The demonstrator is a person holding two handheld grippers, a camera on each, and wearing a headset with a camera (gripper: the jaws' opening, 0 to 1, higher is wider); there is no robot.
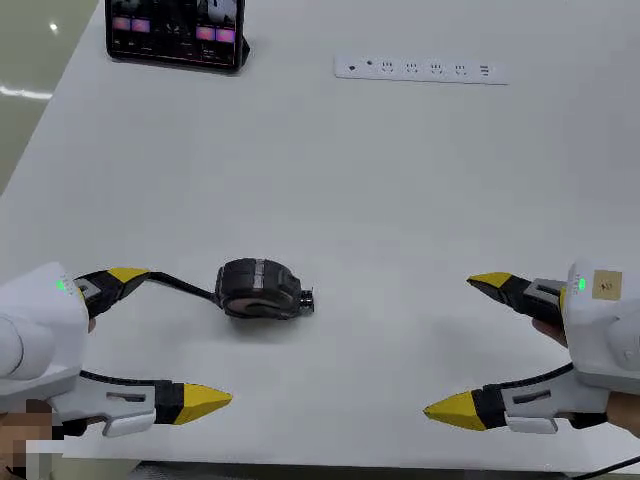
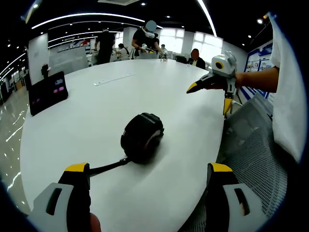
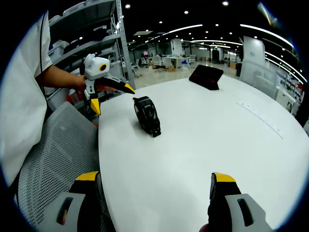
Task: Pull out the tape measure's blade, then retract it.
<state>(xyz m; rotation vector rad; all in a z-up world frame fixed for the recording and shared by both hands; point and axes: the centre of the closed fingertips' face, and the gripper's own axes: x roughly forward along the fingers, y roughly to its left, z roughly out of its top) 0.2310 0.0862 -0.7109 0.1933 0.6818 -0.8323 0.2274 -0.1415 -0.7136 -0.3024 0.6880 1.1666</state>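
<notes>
A black tape measure (image 1: 262, 290) lies on the white table (image 1: 400, 180), its blade tip facing right and a black wrist strap trailing left. Its blade is wound in. My left gripper (image 1: 175, 335) is open just left of it, the strap running past the far fingertip (image 1: 128, 275). In the left gripper view the tape measure (image 2: 142, 136) sits ahead between my open jaws. My right gripper (image 1: 470, 345) is open well to the right, apart from the tape measure (image 3: 147, 115). The other gripper shows as the right gripper (image 2: 212, 79) and the left gripper (image 3: 104, 77).
A dark tablet (image 1: 176, 32) stands at the far left of the table and a white power strip (image 1: 420, 70) lies at the far middle. A grey mesh chair (image 3: 53, 159) is by the near table edge. People stand in the background (image 2: 147, 36).
</notes>
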